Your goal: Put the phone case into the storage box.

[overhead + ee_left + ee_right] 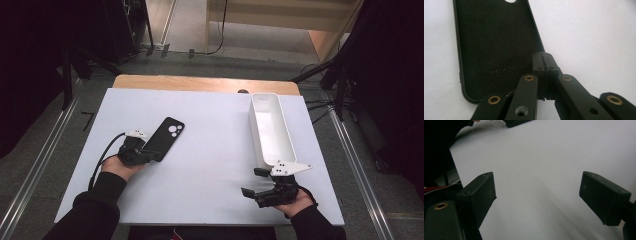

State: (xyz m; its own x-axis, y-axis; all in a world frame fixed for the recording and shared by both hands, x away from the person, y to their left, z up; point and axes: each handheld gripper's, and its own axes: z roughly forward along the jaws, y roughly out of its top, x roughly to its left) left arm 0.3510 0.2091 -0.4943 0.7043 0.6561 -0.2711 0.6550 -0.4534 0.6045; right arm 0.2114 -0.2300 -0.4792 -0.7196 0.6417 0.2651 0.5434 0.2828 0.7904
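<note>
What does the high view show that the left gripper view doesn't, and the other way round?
The high view alone takes in the long white bin at the table's right, the open right hand-held gripper near its end, the person's dark sleeves and the floor around the table. The left gripper view alone shows the lettering pressed into the black phone case and the jaws closed on its edge. Both show the phone case, the left hand-held gripper and the white tabletop.
</note>
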